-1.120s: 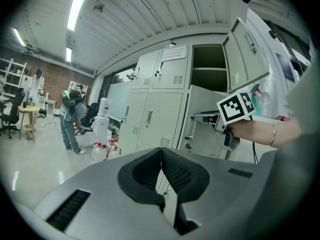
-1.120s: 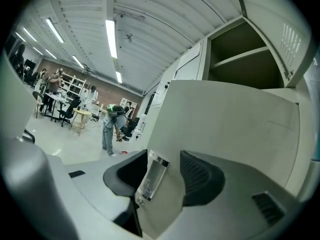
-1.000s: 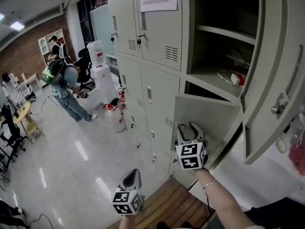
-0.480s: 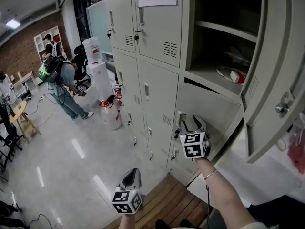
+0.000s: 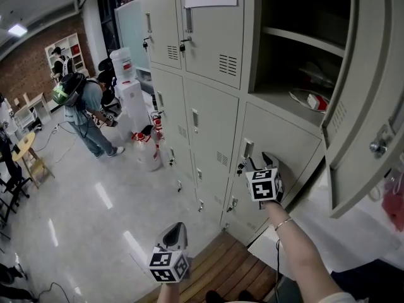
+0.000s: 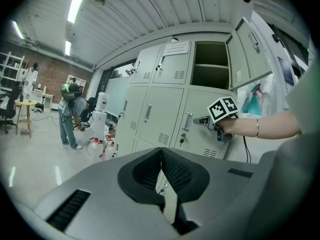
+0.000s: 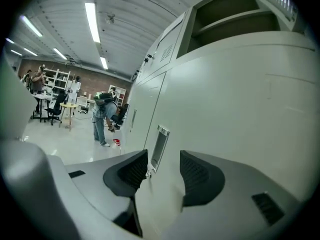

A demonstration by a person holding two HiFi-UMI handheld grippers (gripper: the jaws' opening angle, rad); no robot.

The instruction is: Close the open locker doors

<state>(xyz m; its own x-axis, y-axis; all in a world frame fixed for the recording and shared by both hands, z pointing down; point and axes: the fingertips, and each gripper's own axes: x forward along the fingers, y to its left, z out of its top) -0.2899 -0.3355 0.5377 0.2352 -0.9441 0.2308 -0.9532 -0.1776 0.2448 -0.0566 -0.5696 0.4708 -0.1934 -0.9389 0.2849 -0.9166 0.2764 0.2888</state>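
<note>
The grey locker bank fills the upper right of the head view. Its middle-row door [image 5: 281,134] lies flush with its neighbours, with the recessed handle [image 5: 247,149] at its left edge. My right gripper [image 5: 263,161] is open and its fingertips rest against this door, the handle [image 7: 159,146] just left of the jaws. The upper compartment [image 5: 303,43] stands open, and its door [image 5: 369,87] swings out to the right. My left gripper [image 5: 175,232] hangs low over the floor, shut and empty, well away from the lockers.
A person [image 5: 85,109] bends over near a water dispenser [image 5: 129,90] and water bottles [image 5: 148,153] at the left. A wooden platform [image 5: 221,270] lies below the lockers. Small items [image 5: 312,101] sit on the open compartment's shelf. A spray bottle [image 5: 394,197] is at the far right.
The middle-row door, half open a second ago, has swung flush shut under my right gripper, which moved up and forward with it. The left gripper has stayed put.
</note>
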